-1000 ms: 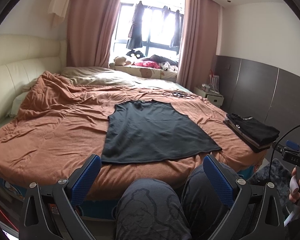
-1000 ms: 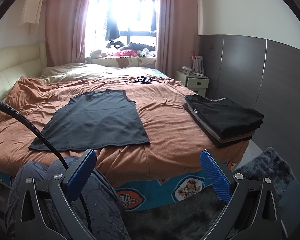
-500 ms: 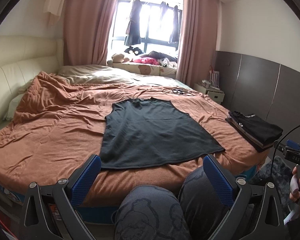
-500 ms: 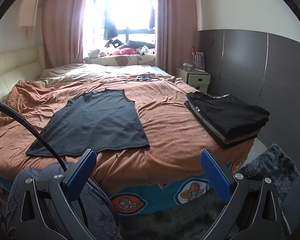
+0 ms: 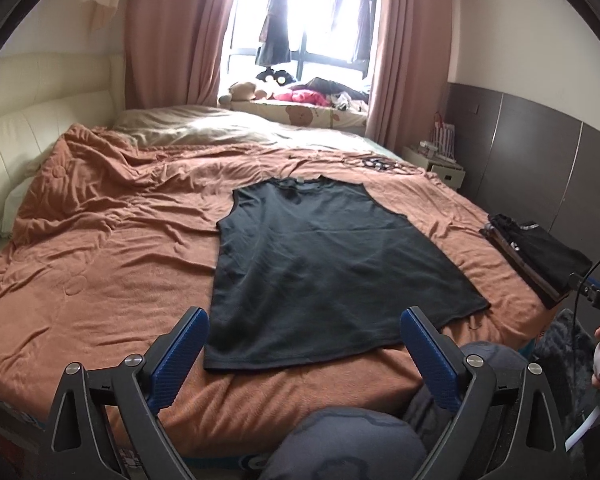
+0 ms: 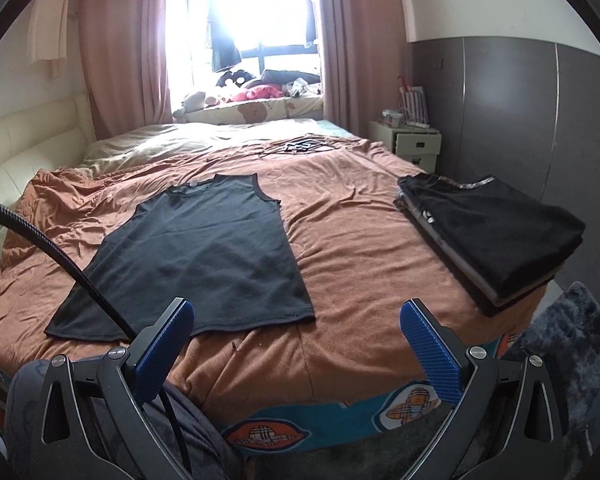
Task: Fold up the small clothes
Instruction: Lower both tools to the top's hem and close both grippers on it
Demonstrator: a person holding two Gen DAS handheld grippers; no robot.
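Straight ahead of the left gripper [image 5: 304,344], the dark sleeveless knit top [image 5: 324,268] lies flat on the rumpled orange bedspread [image 5: 100,260], hem nearest, neck far; its wide jaws, empty, have just been narrowing slightly. The right gripper [image 6: 296,340], also wide and empty, sits off the hem's right corner; folded dark clothes [image 6: 496,232] stack further right, nothing between

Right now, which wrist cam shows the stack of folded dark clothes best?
Right wrist: the stack of folded dark clothes sits large and whole, its layered edges visible. In the left wrist view the stack is small, at the right edge, partly crossed by a cable.
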